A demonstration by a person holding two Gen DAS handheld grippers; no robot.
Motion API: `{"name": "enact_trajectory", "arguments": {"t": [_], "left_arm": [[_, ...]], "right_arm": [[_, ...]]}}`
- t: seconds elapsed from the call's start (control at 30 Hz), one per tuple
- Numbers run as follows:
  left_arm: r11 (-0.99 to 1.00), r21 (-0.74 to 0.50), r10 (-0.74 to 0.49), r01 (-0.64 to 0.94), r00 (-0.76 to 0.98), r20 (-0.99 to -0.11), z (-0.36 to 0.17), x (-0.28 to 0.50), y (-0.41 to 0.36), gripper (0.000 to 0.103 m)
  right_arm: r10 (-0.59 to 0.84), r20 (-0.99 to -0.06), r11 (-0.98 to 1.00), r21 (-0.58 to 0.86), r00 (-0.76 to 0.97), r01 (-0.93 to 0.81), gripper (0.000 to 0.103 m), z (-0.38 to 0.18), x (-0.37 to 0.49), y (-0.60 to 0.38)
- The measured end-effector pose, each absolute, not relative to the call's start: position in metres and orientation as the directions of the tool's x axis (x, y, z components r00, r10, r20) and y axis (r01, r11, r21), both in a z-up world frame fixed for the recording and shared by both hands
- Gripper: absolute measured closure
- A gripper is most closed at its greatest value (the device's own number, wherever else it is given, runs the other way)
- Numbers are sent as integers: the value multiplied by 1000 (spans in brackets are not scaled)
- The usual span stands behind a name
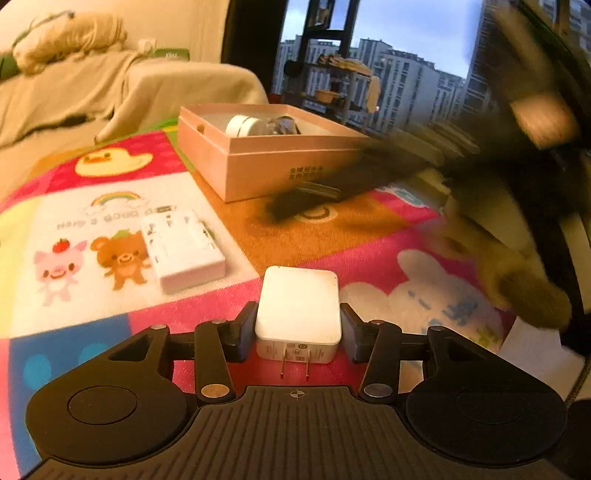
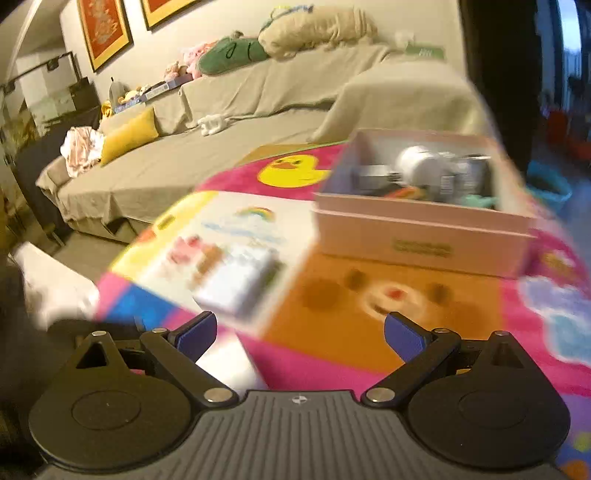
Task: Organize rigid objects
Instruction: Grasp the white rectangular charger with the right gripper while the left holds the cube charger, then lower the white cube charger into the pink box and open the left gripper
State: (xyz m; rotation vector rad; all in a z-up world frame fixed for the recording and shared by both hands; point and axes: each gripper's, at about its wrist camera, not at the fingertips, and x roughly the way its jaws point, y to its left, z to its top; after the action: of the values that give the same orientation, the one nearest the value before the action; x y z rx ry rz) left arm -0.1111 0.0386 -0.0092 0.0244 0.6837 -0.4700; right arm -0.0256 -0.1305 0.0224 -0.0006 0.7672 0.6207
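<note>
— Left wrist view, largest first? Beige covered sofa (image 1: 92, 85) at back, cartoon play mat (image 1: 314, 240) across the foreground, one pink box (image 1: 266, 155) open on it. Seen only from this side: window with apartment towers (image 1: 406, 88), and a dark blurred shape, apparently the right gripper (image 1: 306, 199), low in front of the box.

— Right wrist view? Same sofa (image 2: 221, 122), mat (image 2: 369, 295) and pink box (image 2: 424, 229), heavily blurred. Only on this side: two framed red pictures (image 2: 105, 29) on the wall, one yellow cushion (image 2: 129, 134), a green plush (image 2: 232, 55), and more of the box's contents, a white round item (image 2: 417, 164) among several too smeared to count.

— Chargers, counted? Two. One white multi-socket adapter (image 1: 183, 251) flat on the mat's rainbow panel, well left of the box; blurred in the right view (image 2: 240, 284). One white plug charger (image 1: 298, 314), two prongs toward the lens, clamped between the pads of the left gripper (image 1: 298, 325) just above the mat.

— Right gripper (image 2: 300, 334)? Spread wide, blue pads (image 2: 195, 334) well apart, nothing between.
</note>
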Motion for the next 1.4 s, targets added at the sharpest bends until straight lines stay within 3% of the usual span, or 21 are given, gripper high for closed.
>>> {"name": "enact_trajectory", "arguments": {"t": [0.07,0.17,0.23,0.3,0.4,0.53,0.73,1.13,1.4], "left_arm": [[900,-95,-390,425,690,-610,-9,-113,33,52],[902,-89,-386,422,697,-604,-12,-113,31,52],[901,-105,-395,421,693,-603,-12,-113,33,51],[900,-123,-403,419,690,-601,-12,-112,35,51],[899,-133,-410,417,694,-592,-14,-116,37,51],[900,-136,-409,413,698,-587,-13,-116,36,51],[901,-283,-433,327,688,-582,-8,-88,57,53],[958,-107,-273,265,736,-619,-7,-69,29,52],[959,-95,-267,266,742,-615,-7,-73,29,52]], "right_arm": [[543,-677,805,252,497,-537,6,23,-4,-100],[513,-733,791,201,446,-578,15,16,18,-49],[482,-763,775,141,431,-616,29,11,23,-21],[448,-784,762,84,430,-642,48,5,22,-8],[440,-791,761,77,426,-644,55,3,19,-14],[358,-790,816,5,498,-579,55,4,10,-56],[277,-769,873,-50,577,-485,55,1,-25,-129],[234,-709,925,-47,665,-376,51,-6,-53,-172],[231,-686,929,-54,690,-365,49,-10,-50,-163]]}}
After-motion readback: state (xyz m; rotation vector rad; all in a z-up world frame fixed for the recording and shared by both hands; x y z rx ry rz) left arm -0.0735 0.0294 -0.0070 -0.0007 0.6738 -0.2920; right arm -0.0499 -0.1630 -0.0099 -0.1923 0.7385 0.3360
